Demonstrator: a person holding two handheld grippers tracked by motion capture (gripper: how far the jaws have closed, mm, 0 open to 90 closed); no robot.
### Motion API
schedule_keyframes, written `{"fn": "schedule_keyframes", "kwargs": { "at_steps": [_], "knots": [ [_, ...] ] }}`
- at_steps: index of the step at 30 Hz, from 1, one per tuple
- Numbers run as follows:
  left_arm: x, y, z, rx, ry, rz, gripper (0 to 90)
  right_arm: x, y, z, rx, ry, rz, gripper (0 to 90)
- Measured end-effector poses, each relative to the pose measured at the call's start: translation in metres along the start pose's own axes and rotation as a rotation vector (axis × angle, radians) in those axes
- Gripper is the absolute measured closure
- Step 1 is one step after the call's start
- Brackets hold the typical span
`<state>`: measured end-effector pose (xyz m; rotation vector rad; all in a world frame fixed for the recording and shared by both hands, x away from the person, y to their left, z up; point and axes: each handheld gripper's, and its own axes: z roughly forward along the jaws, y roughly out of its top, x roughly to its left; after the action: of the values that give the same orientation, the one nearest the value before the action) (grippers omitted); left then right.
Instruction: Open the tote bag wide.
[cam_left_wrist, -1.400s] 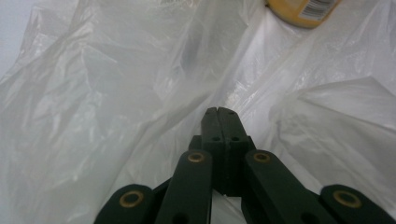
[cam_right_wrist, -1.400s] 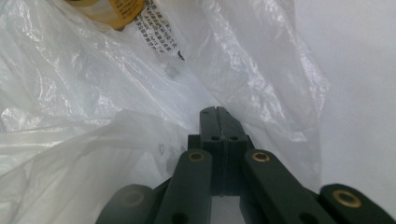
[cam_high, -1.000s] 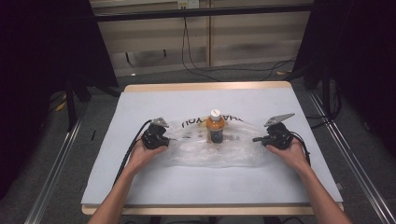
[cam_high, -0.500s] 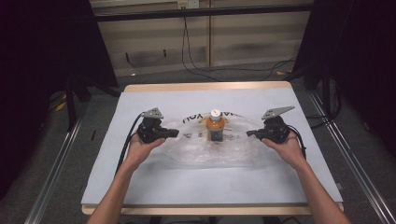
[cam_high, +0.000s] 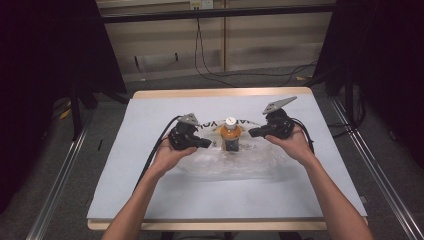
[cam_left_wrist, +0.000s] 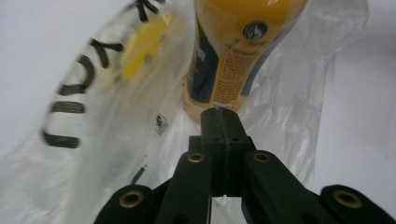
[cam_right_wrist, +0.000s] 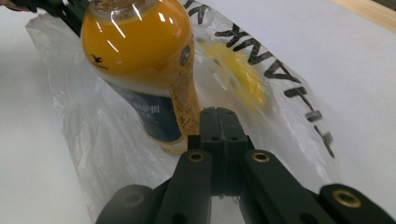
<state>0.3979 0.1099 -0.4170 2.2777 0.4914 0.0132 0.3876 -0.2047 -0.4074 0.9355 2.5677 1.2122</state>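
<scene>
A bottle of orange juice (cam_high: 230, 136) with a white cap stands upright on a clear plastic bag (cam_high: 225, 162) printed with black letters and a yellow face. My left gripper (cam_high: 207, 144) sits just left of the bottle, its jaws pressed together with thin bag film at the tips. My right gripper (cam_high: 252, 133) mirrors it on the right side, also closed with film at its tips. In the left gripper view the bottle (cam_left_wrist: 233, 56) rises right beyond the gripper (cam_left_wrist: 219, 112), with the bag (cam_left_wrist: 116, 116) around it. The right gripper view shows the bottle (cam_right_wrist: 140, 60), bag (cam_right_wrist: 93, 130) and gripper (cam_right_wrist: 217, 111) likewise.
A white mat (cam_high: 150, 115) covers the wooden table (cam_high: 220, 93). Metal rails (cam_high: 60, 175) run along the floor on both sides, and black cables (cam_high: 210, 70) lie on the floor beyond the far edge. Dark curtains stand at left and right.
Both hands have risen and moved inward from the bag's outer ends to either side of the bottle, drawing the bag's ends up with them. The bottle has stayed upright.
</scene>
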Motion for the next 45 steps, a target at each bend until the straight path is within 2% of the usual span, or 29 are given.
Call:
{"fn": "schedule_keyframes", "kwargs": {
  "at_steps": [1, 2, 3, 4, 6, 8, 9, 12, 13, 14, 15, 17, 20, 21, 23, 25, 26, 27, 29, 30, 32, 34, 37, 39, 40, 41, 42, 44, 45],
  "knots": [
    [-0.001, -0.002, 0.010, 0.020, -0.009, -0.009, 90.0, -0.001, 0.002, 0.003, 0.015, 0.003, -0.004, 90.0],
    [-0.001, -0.002, 0.010, 0.020, -0.009, -0.009, 90.0, -0.001, 0.002, 0.003, 0.015, 0.003, -0.004, 90.0],
    [-0.001, -0.005, 0.017, 0.061, -0.003, 0.014, 90.0, -0.002, 0.005, 0.010, 0.039, 0.015, -0.005, 90.0],
    [-0.001, -0.005, 0.017, 0.061, -0.003, 0.014, 90.0, -0.002, 0.005, 0.010, 0.039, 0.015, -0.005, 90.0],
    [-0.002, -0.008, 0.024, 0.077, -0.013, -0.002, 90.0, -0.004, 0.002, 0.023, 0.095, 0.026, -0.007, 90.0],
    [-0.001, -0.011, 0.032, 0.085, -0.011, -0.009, 90.0, -0.004, 0.001, 0.027, 0.114, 0.034, -0.001, 90.0],
    [-0.001, -0.011, 0.035, 0.103, -0.001, -0.006, 90.0, -0.006, -0.001, 0.036, 0.157, 0.032, -0.006, 90.0],
    [-0.001, -0.013, 0.046, 0.135, -0.006, -0.009, 90.0, -0.009, -0.001, 0.046, 0.187, 0.048, 0.006, 90.0],
    [-0.001, -0.016, 0.054, 0.170, -0.009, 0.000, 90.0, -0.013, -0.001, 0.056, 0.213, 0.056, 0.016, 90.0],
    [-0.001, -0.016, 0.054, 0.170, -0.009, 0.000, 90.0, -0.013, -0.001, 0.056, 0.213, 0.056, 0.016, 90.0],
    [-0.002, -0.016, 0.057, 0.189, -0.004, 0.006, 90.0, -0.017, -0.003, 0.068, 0.247, 0.063, 0.028, 90.0],
    [-0.004, -0.018, 0.059, 0.173, -0.014, -0.004, 90.0, -0.020, -0.004, 0.078, 0.279, 0.057, 0.033, 90.0],
    [-0.010, -0.019, 0.058, 0.193, -0.023, 0.018, 90.0, -0.024, -0.004, 0.085, 0.276, 0.062, 0.052, 90.0],
    [-0.015, -0.019, 0.057, 0.200, -0.029, 0.035, 90.0, -0.027, -0.001, 0.087, 0.280, 0.052, 0.065, 90.0],
    [-0.019, -0.020, 0.056, 0.207, -0.041, 0.037, 90.0, -0.030, 0.002, 0.089, 0.279, 0.038, 0.078, 90.0],
    [-0.025, -0.022, 0.054, 0.218, -0.046, 0.057, 90.0, -0.033, 0.003, 0.090, 0.277, 0.021, 0.081, 90.0],
    [-0.028, -0.023, 0.052, 0.229, -0.047, 0.078, 90.0, -0.039, 0.004, 0.091, 0.266, -0.016, 0.120, 90.0],
    [-0.037, -0.027, 0.051, 0.215, -0.048, 0.069, 90.0, -0.043, 0.005, 0.092, 0.251, -0.045, 0.148, 90.0],
    [-0.041, -0.030, 0.047, 0.232, -0.051, 0.109, 90.0, -0.053, 0.005, 0.094, 0.227, -0.050, 0.196, 90.0],
    [-0.044, -0.031, 0.046, 0.232, -0.056, 0.113, 90.0, -0.057, 0.006, 0.094, 0.222, -0.071, 0.211, 90.0],
    [-0.046, -0.033, 0.046, 0.223, -0.064, 0.117, 90.0, -0.063, 0.009, 0.096, 0.221, -0.102, 0.223, 90.0],
    [-0.053, -0.038, 0.042, 0.222, -0.094, 0.135, 90.0, -0.068, 0.011, 0.098, 0.216, -0.130, 0.246, 90.0],
    [-0.059, -0.041, 0.039, 0.231, -0.097, 0.149, 90.0, -0.073, 0.012, 0.098, 0.205, -0.154, 0.259, 90.0],
    [-0.061, -0.044, 0.037, 0.232, -0.107, 0.157, 90.0, -0.079, 0.011, 0.098, 0.189, -0.181, 0.289, 90.0],
    [-0.061, -0.043, 0.035, 0.246, -0.137, 0.153, 90.0, -0.080, 0.011, 0.098, 0.189, -0.214, 0.296, 90.0],
    [-0.060, -0.044, 0.036, 0.236, -0.116, 0.144, 90.0, -0.081, 0.011, 0.097, 0.190, -0.236, 0.301, 90.0],
    [-0.058, -0.044, 0.036, 0.224, -0.117, 0.131, 90.0, -0.079, 0.012, 0.097, 0.200, -0.244, 0.293, 90.0],
    [-0.056, -0.043, 0.035, 0.216, -0.115, 0.123, 90.0, -0.077, 0.013, 0.097, 0.208, -0.233, 0.289, 90.0],
    [-0.054, -0.041, 0.034, 0.201, -0.120, 0.114, 90.0, -0.072, 0.014, 0.095, 0.204, -0.196, 0.250, 90.0]
  ]
}}
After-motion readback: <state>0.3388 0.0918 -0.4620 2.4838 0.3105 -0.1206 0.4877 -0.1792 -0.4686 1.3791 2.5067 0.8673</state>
